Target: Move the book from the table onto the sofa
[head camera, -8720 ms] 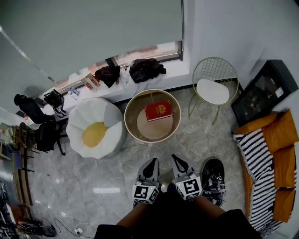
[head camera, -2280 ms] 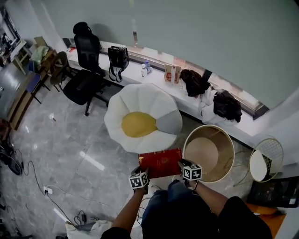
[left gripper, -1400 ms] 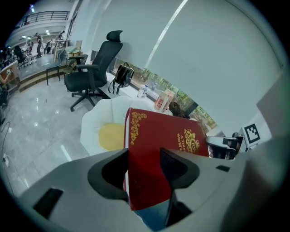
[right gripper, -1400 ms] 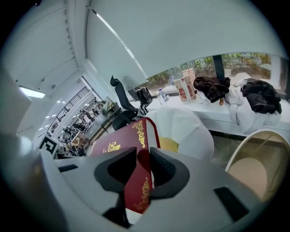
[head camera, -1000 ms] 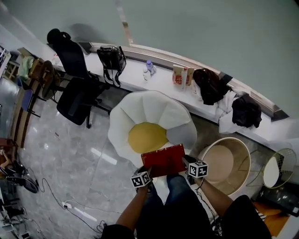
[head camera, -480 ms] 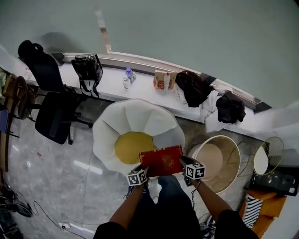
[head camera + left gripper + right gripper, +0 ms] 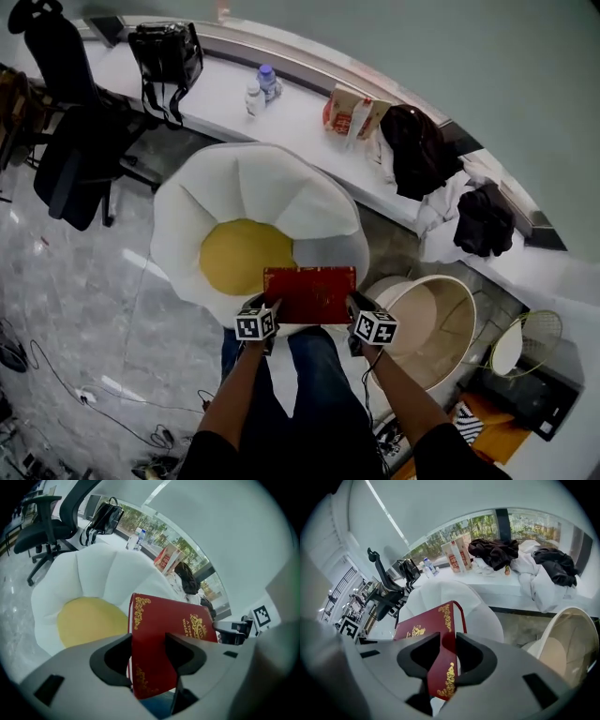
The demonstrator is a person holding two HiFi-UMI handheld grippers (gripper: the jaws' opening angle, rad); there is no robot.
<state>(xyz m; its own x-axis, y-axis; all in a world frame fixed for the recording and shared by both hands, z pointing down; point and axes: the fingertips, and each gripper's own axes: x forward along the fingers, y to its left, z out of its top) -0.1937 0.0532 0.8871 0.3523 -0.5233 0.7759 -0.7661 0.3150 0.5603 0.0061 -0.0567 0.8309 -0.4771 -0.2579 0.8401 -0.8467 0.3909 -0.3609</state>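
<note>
A red book with gold print (image 7: 309,293) hangs level between my two grippers, over the near rim of the white petal-shaped sofa (image 7: 281,192) with its yellow seat (image 7: 234,255). My left gripper (image 7: 268,313) is shut on the book's left edge. My right gripper (image 7: 353,313) is shut on its right edge. In the left gripper view the book (image 7: 173,625) stands between the jaws of the left gripper (image 7: 147,652), above the yellow seat (image 7: 89,620). The right gripper view has the book (image 7: 419,625) pinched in the right gripper (image 7: 447,656).
The round beige table (image 7: 459,305) stands to the right of the sofa. Behind it runs a white ledge (image 7: 300,117) with a black bag (image 7: 167,49), bottles, a carton and dark clothes (image 7: 417,150). An office chair (image 7: 75,141) is at the left, with cables on the floor.
Both grippers have come down and forward with the book, which is now lower and closer over the sofa. The sofa looks larger in the head view.
</note>
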